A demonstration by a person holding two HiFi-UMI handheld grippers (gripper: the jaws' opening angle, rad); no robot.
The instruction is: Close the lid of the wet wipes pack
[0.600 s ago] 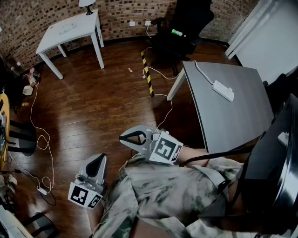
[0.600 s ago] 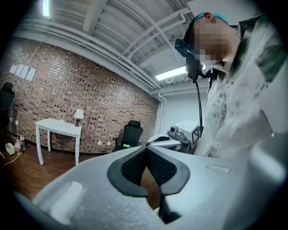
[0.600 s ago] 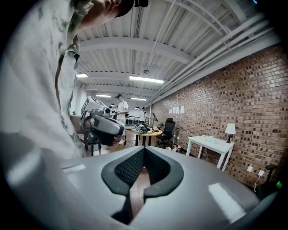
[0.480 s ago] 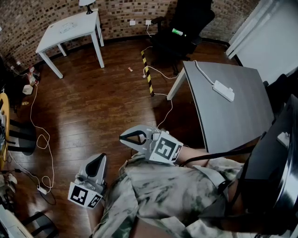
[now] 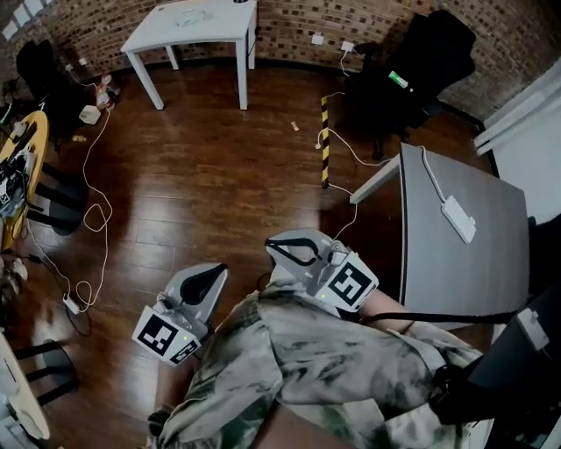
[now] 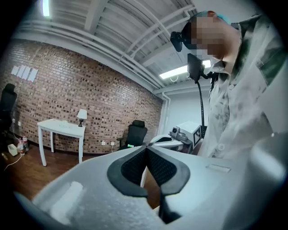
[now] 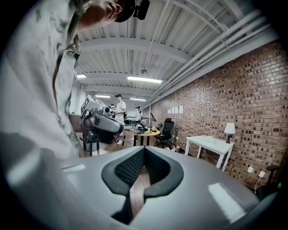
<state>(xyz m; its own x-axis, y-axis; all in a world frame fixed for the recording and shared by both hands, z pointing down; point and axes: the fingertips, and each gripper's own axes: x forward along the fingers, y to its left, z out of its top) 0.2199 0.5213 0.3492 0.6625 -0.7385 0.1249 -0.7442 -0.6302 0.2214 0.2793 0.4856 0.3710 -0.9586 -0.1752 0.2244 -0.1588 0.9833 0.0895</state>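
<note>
Brick-walled room with a dark wooden floor (image 5: pixel 193 175), seen from the head view. A white desk (image 5: pixel 158 26) stands at the far wall. On it lies a small pale object (image 5: pixel 191 14), too small to tell whether it is the wet wipes pack. A grey desk (image 5: pixel 438 254) at right carries a white power strip (image 5: pixel 458 219), and a black office chair (image 5: pixel 421 61) stands beyond it. White cables (image 5: pixel 96 237) trail across the floor at left.

Both tools are held close to the person's patterned shirt (image 5: pixel 333 368), over the floor and well apart from either desk. Left claw (image 5: pixel 213 279): jaws together, tips meeting, nothing between them, as its own view shows (image 6: pixel 146 148). Right claw (image 5: pixel 272 246): jaws likewise together at the tips and empty (image 7: pixel 144 149). The right gripper view also shows a lamp (image 7: pixel 229 129) on the white desk.
</note>
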